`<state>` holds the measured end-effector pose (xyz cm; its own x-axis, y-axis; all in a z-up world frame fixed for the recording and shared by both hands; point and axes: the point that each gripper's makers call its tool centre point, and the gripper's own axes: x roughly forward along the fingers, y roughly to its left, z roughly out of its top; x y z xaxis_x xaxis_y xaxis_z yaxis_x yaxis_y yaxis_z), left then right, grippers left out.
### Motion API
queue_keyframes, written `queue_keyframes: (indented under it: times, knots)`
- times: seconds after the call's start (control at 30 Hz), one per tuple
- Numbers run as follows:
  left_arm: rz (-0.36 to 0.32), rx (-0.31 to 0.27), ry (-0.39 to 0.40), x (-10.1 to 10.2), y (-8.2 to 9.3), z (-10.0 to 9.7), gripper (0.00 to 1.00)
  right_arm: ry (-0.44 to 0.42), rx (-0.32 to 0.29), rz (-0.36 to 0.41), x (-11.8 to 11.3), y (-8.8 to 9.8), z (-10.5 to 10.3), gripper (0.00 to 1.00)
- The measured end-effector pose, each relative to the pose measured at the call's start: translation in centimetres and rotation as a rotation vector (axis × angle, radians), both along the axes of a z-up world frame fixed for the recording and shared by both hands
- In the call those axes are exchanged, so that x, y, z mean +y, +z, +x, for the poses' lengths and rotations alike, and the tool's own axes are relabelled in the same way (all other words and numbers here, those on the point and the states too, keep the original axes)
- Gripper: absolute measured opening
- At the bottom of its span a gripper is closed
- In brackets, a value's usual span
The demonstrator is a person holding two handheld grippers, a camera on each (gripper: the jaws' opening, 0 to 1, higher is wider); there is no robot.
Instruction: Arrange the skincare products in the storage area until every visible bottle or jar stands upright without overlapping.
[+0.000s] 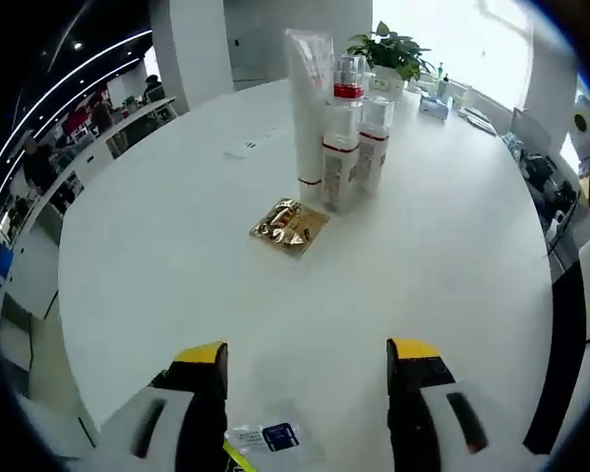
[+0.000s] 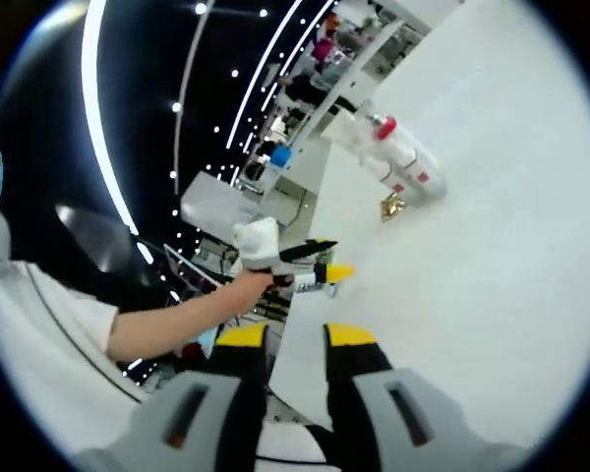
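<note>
A tall white plastic tube (image 1: pixel 307 108) and two clear bottles with red bands (image 1: pixel 355 147) stand upright, close together, toward the far edge of the round white worktop (image 1: pixel 157 275). Just nearer lies a flat gold foil sachet (image 1: pixel 289 225), apart from them. The upright group looks settled; the sachet seems the remaining piece. The left gripper (image 1: pixel 307 366) hovers at the near edge, jaws wide and empty. The right gripper (image 2: pixel 295 339) hangs off the worktop's edge, jaws narrow, holding nothing. Next calls for reaching forward to the sachet.
</note>
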<state>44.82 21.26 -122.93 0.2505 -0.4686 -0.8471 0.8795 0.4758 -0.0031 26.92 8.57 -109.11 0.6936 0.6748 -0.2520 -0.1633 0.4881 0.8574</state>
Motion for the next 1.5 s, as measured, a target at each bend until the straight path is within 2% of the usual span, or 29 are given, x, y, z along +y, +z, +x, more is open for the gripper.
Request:
queue_keyframes:
  times: [0.2, 0.37, 0.5, 0.6, 0.7, 0.8, 1.0, 1.23, 1.5]
  knots:
    - [0.049, 0.011, -0.018, 2.7, 0.3, -0.7, 0.67, 0.053, -0.011, 0.014, 1.6, -0.1, 0.8, 0.20]
    - [0.133, 0.025, -0.065, 4.8, 0.0, -0.5, 0.67, 0.076, -0.018, 0.026, 2.2, -0.1, 1.1, 0.20]
    - [0.157, 0.035, -0.086, 5.4, -0.3, 0.0, 0.67, 0.077, -0.019, 0.029, 2.1, -0.1, 1.1, 0.20]
    - [0.181, 0.054, -0.103, 5.7, -0.5, -0.3, 0.67, 0.075, -0.018, 0.031, 2.0, -0.2, 1.0, 0.20]
    - [0.231, 0.066, -0.133, 6.4, -1.1, -0.1, 0.67, 0.070, -0.016, 0.029, 1.7, -0.3, 0.9, 0.20]
    - [0.262, 0.063, -0.178, 6.4, -1.4, 0.0, 0.67, 0.060, -0.014, 0.028, 1.2, -0.4, 0.8, 0.20]
    - [0.308, 0.079, -0.218, 6.7, -2.2, 0.1, 0.66, 0.044, -0.010, 0.027, 0.6, -0.5, 0.8, 0.20]
    - [0.360, 0.113, -0.217, 8.0, -3.2, 0.6, 0.60, 0.031, -0.009, 0.026, 0.2, -0.4, 1.0, 0.20]
    - [0.383, 0.135, -0.220, 8.7, -3.5, 0.1, 0.58, 0.026, -0.006, 0.021, -0.1, -0.5, 1.1, 0.20]
